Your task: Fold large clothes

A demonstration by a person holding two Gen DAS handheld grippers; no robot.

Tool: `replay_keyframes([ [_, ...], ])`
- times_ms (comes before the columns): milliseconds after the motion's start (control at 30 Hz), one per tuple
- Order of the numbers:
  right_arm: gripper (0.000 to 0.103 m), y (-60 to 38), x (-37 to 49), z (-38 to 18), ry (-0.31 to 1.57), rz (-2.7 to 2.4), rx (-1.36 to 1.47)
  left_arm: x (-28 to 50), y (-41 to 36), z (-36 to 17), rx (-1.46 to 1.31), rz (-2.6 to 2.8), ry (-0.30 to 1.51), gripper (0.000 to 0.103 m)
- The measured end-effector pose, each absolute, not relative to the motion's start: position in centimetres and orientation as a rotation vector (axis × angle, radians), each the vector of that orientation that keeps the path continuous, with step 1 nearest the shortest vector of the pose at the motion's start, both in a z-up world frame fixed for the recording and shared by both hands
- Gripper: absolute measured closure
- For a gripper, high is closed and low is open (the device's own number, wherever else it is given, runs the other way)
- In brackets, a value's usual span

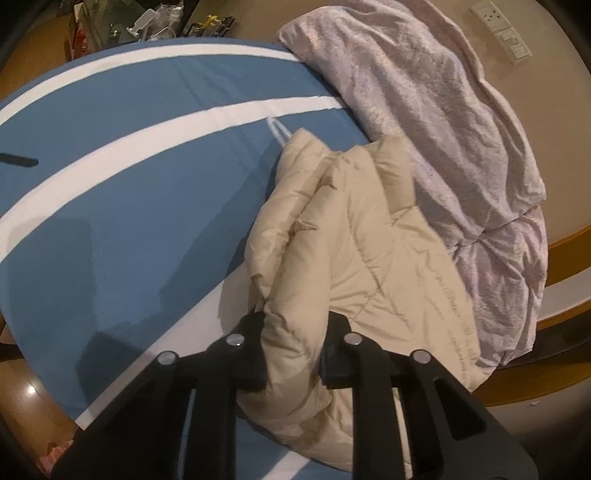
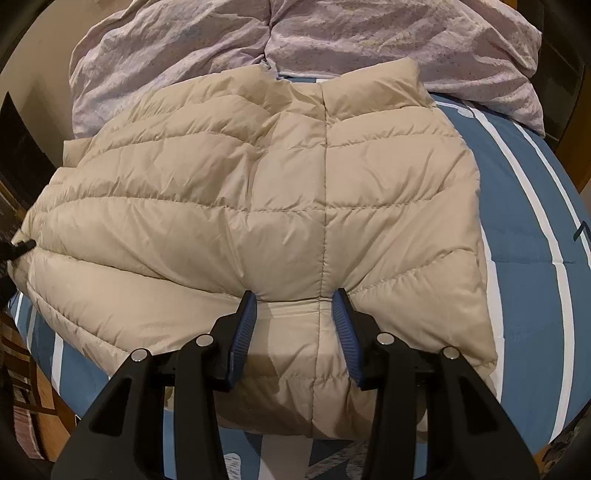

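A beige quilted puffer jacket (image 2: 258,192) lies folded on a blue bed sheet with white stripes (image 2: 524,229). In the left wrist view the jacket (image 1: 351,229) is bunched up, and my left gripper (image 1: 295,325) is shut on a thick fold of its edge. In the right wrist view my right gripper (image 2: 295,306) presses on the jacket's near edge, its blue-padded fingers (image 2: 245,317) spread wide with a bulge of fabric between them. The left gripper's tip shows as a dark shape at the far left of the right wrist view (image 2: 14,251).
A crumpled pale pink duvet (image 1: 443,129) lies along the bed beside the jacket, also in the right wrist view (image 2: 332,37). A small dark strip (image 1: 18,160) lies on the sheet (image 1: 110,177). Cluttered items (image 1: 147,22) stand beyond the bed. Wooden floor (image 1: 26,391) lies below.
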State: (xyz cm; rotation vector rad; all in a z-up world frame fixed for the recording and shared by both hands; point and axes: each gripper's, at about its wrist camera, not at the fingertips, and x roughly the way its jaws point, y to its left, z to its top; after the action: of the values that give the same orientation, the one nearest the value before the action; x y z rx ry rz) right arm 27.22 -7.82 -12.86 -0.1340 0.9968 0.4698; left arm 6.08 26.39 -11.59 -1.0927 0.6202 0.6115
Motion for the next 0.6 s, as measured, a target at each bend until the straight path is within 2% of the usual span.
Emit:
replay_keyframes([
  [267,0.058,-7.6,27.3,-12.9,1.0,0.466,-0.148,7.1,25.4,-6.8,-1.044,0.519,0.533,0.088],
  [600,0.058,-7.6,27.6,-13.0,1.002,0.462,-0.151,10.7,20.5,-0.1,-0.935,0.303,0.47,0.089],
])
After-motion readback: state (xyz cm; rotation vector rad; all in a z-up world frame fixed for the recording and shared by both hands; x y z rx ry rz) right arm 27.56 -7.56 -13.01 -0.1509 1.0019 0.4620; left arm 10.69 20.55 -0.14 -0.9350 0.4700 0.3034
